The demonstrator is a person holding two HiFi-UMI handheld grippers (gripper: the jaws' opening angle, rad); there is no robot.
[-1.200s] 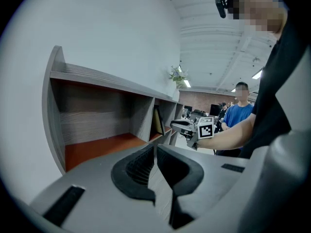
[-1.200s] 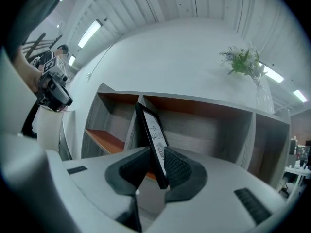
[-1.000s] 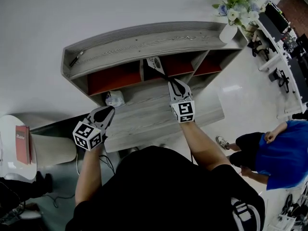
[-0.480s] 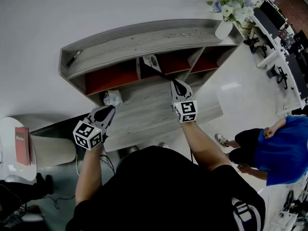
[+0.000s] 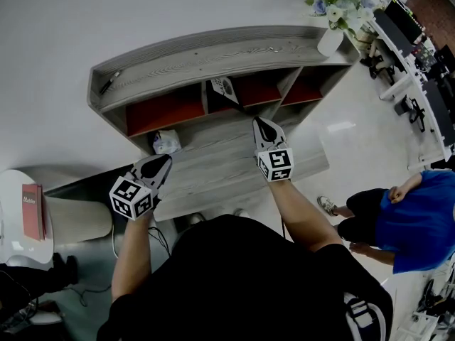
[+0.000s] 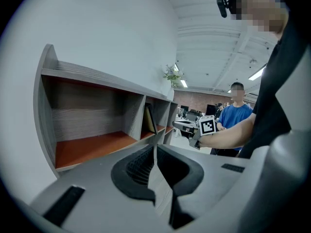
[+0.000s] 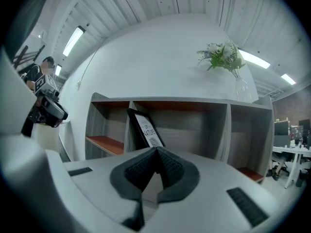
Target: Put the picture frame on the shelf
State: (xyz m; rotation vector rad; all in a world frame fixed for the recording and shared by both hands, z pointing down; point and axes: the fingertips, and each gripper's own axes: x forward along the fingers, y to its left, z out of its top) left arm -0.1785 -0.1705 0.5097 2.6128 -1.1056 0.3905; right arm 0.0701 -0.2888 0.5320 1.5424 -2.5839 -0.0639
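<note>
The black picture frame point(image 5: 225, 89) with a white print leans in the middle compartment of the grey shelf point(image 5: 213, 52), against the compartment's left divider. In the right gripper view the picture frame point(image 7: 146, 128) stands free just beyond the jaws. My right gripper point(image 5: 257, 121) hovers over the lower board, a short way back from the frame; its jaws have just been closing and are shut with nothing between them. My left gripper point(image 5: 165, 160) is held at the board's left end, shut and empty. The left gripper view shows the picture frame point(image 6: 149, 119) edge-on.
A vase of flowers point(image 5: 333, 40) stands on the shelf top at the right end, and a dark pen point(image 5: 111, 85) lies at the left end. A crumpled white thing point(image 5: 167, 143) sits on the lower board point(image 5: 213, 169). A person in blue point(image 5: 412, 222) is at the right.
My right gripper has drawn back from the picture frame and closed its jaws. The frame stays leaning in the middle compartment. The left gripper has not moved.
</note>
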